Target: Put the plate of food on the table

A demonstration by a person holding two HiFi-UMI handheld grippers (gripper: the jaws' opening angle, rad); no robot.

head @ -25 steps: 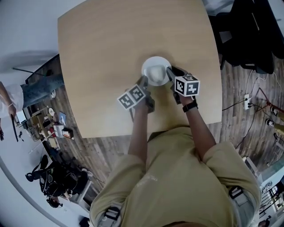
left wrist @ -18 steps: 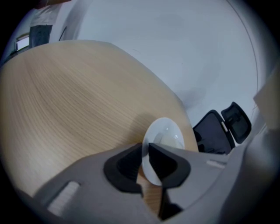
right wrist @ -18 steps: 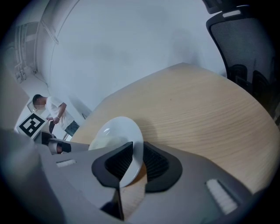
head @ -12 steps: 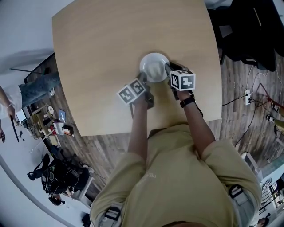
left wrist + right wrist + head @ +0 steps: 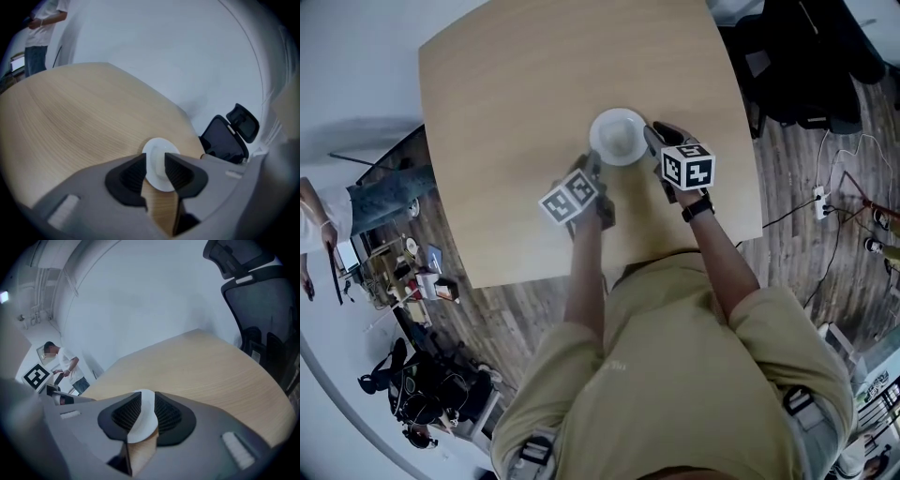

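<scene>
A small white plate (image 5: 619, 137) with a pale lump in its middle lies on the light wooden table (image 5: 506, 103), near the table's centre. My left gripper (image 5: 593, 167) is at the plate's near-left rim. In the left gripper view its jaws (image 5: 154, 171) are opening, and the plate (image 5: 158, 149) shows in the gap with its rim between the dark pads (image 5: 131, 176). My right gripper (image 5: 651, 141) is at the plate's right rim. Its pads (image 5: 166, 413) are shut on the white rim (image 5: 143, 420).
A black office chair (image 5: 806, 66) stands off the table's far right corner, and it also shows as the chair (image 5: 229, 136) and the chair (image 5: 262, 310). A person (image 5: 42, 28) stands beyond the left side. Cables and a power strip (image 5: 823, 211) lie on the floor at the right.
In the head view the plate and both grippers sit slightly further up and left. The left gripper's cube has drawn back a little from the plate. The right gripper keeps its hold.
</scene>
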